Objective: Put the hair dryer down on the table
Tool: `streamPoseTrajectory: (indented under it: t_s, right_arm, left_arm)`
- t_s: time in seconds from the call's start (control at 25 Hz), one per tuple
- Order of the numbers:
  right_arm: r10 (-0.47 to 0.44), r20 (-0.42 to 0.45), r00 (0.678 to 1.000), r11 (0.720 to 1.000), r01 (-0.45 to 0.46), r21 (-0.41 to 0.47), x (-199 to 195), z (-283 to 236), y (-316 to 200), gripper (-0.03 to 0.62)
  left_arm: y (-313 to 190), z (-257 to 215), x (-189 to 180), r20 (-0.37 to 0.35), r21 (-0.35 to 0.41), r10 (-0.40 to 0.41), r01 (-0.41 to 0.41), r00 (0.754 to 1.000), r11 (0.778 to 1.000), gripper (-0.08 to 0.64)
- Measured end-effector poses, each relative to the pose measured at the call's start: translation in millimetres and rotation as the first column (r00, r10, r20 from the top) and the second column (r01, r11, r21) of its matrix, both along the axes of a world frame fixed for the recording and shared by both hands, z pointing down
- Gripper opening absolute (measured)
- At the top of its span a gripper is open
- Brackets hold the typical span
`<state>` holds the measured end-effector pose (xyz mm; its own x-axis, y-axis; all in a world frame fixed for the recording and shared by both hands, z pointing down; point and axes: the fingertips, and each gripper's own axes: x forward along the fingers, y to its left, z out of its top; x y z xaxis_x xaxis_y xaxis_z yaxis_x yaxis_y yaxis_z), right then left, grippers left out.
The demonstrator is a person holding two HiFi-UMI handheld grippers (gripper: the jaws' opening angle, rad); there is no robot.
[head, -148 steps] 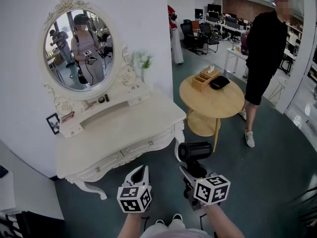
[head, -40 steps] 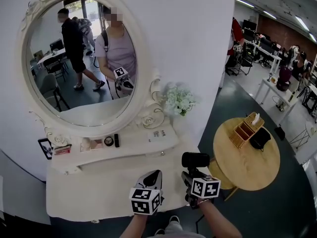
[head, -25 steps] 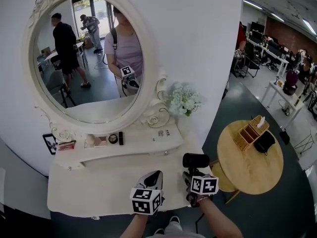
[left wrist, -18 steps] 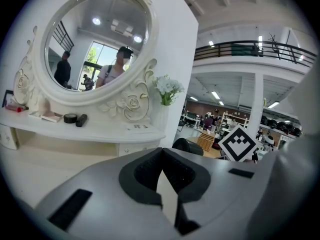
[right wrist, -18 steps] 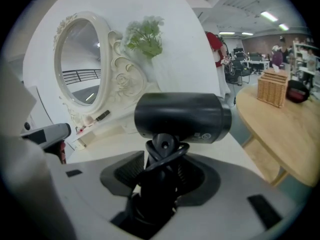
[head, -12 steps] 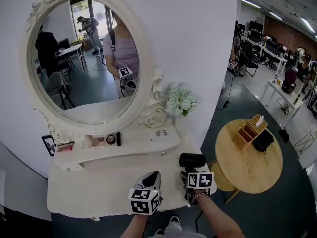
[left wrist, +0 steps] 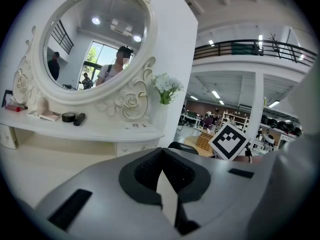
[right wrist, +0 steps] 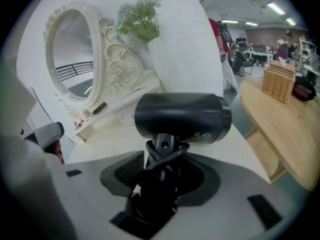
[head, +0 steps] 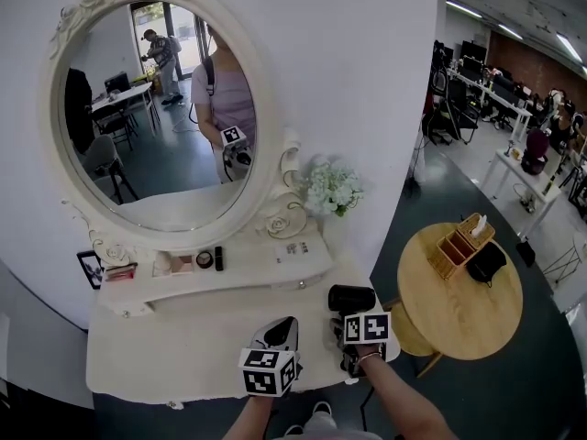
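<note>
The black hair dryer (head: 351, 299) is held by its handle, cord wound round it, in my right gripper (head: 350, 330), just above the right end of the white dressing table (head: 183, 346). In the right gripper view the dryer's barrel (right wrist: 182, 116) lies crosswise above the jaws, and the right gripper (right wrist: 162, 169) is shut on the handle. My left gripper (head: 280, 328) hovers over the table's front middle, shut with nothing in it. In the left gripper view the left gripper (left wrist: 162, 166) points at the tabletop (left wrist: 50, 159).
An oval mirror (head: 156, 117) stands behind a raised shelf (head: 266, 262) with small cosmetics. White flowers (head: 332, 191) sit at the shelf's right end. A round wooden table (head: 449, 305) with an organiser box (head: 459, 241) and a black pouch (head: 484, 259) stands to the right.
The right gripper with the hair dryer has shifted slightly left and forward over the table's right end. Since the oldest frame I have stepped up close to the table. The left gripper has barely moved.
</note>
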<state>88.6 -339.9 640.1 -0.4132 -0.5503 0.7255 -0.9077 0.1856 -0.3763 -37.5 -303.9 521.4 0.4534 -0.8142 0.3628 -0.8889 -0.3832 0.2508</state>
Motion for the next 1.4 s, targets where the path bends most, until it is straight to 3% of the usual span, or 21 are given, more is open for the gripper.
streamPoseTrajectory:
  t_s: [0.96,1.24,1.4]
  right_arm:
    - [-0.020,-0.069,0.997,0.997,0.015,-0.077,-3.6,12.3,-2.6,0.210]
    - [0.001,-0.089,0.996,0.996,-0.009,-0.084,-2.4,13.1,-2.7,0.213]
    - [0.031,-0.092,0.995,0.998,-0.035,-0.045,-2.0,6.9,-5.1,0.222]
  left_arm:
    - [0.3,6.9,-5.5,0.007,-0.018,-0.005,0.005,1.000,1.000,0.003]
    - [2.6,7.2,-7.9,0.004,-0.019,-0.004,0.004,1.000,1.000,0.003]
    - [4.1,6.5,-9.6,-0.008,-0.023,-0.005,0.005,1.000,1.000,0.003]
